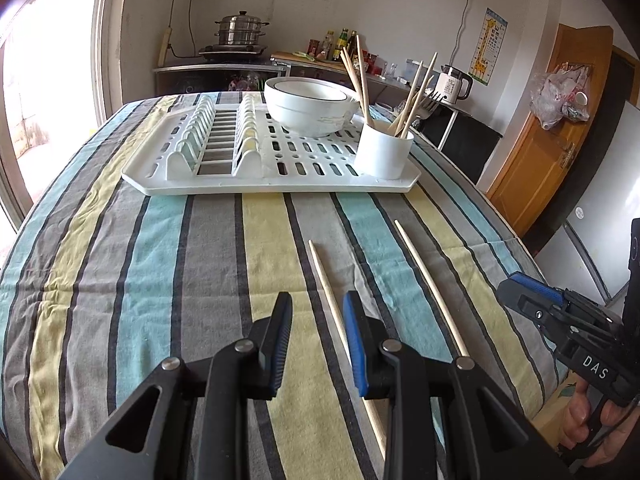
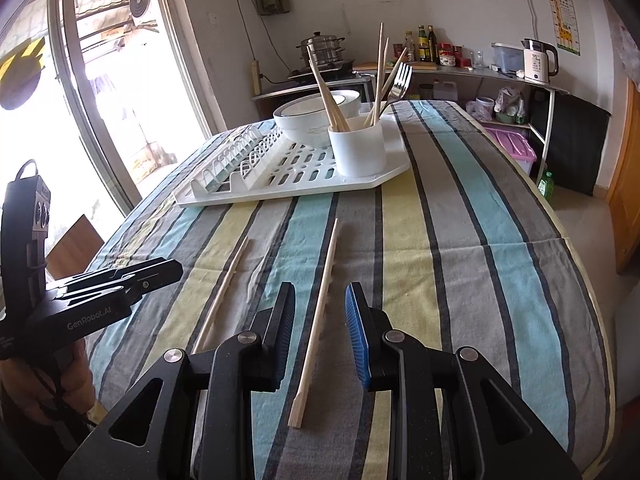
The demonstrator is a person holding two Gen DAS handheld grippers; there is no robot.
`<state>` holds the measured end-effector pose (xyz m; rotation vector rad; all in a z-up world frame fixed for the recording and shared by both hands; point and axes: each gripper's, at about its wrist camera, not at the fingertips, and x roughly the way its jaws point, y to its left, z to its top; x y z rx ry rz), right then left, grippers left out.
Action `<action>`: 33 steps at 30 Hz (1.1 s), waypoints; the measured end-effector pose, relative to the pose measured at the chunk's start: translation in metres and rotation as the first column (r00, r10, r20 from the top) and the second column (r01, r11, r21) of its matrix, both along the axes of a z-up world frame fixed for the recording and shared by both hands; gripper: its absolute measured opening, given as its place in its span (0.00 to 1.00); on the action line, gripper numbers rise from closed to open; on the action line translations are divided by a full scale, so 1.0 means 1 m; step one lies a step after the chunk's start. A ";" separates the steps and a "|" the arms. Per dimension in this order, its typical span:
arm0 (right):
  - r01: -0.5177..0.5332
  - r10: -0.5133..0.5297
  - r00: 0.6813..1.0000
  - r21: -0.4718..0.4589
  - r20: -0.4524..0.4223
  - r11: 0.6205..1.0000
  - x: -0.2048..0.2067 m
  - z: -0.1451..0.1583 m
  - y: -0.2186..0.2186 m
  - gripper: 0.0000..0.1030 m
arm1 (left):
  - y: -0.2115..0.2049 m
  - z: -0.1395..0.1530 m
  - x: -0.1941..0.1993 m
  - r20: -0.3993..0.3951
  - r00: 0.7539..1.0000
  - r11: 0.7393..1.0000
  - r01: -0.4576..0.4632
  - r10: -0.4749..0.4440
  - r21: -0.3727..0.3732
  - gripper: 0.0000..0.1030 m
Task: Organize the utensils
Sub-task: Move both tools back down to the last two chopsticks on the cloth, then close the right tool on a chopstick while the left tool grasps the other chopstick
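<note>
Lining up: both grippers hang over the striped worktop, each above a loose chopstick; neither stick is held.
Left gripper: jaws apart, nothing between the pads. The left chopstick lies just to the right of the gap and passes under the blue pad.
Right gripper: jaws apart, with the right chopstick lying on the cloth in line with the gap, not clamped.
Chopsticks: side by side, near each other but not touching, narrow ends pointing toward the drying rack.
Destination (judged): white utensil cup at the rack's near right corner, already holding chopsticks and a fork. White bowls sit behind it.
Step in hand (judged): descend and pinch one stick each.
Method note, left: shift slightly right so the stick centres in the gap before closing.
Method note, both: thin sticks on soft cloth; bring the pads down until they straddle the stick, then close across its width near mid-length so it does not swing.
Risk: the cloth may bunch into the pinch; a stick may roll sideways.
</note>
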<state>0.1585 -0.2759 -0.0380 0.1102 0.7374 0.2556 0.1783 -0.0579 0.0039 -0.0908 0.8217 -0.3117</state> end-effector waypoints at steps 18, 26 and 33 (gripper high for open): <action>-0.062 0.052 0.981 -0.048 -0.188 0.997 0.099 -0.016 0.018 0.23 | -0.019 -0.026 0.068 -0.169 0.985 0.999 -0.006 0.012 0.033 0.27; -0.076 0.053 0.971 -0.091 -0.231 0.993 0.119 -0.027 0.027 0.20 | -0.026 -0.027 0.073 -0.162 0.987 0.997 0.006 0.008 0.081 0.27; -0.072 0.037 0.974 -0.148 -0.225 0.986 0.122 -0.029 0.030 0.06 | -0.033 -0.027 0.075 -0.140 0.990 0.990 0.012 0.008 0.138 0.23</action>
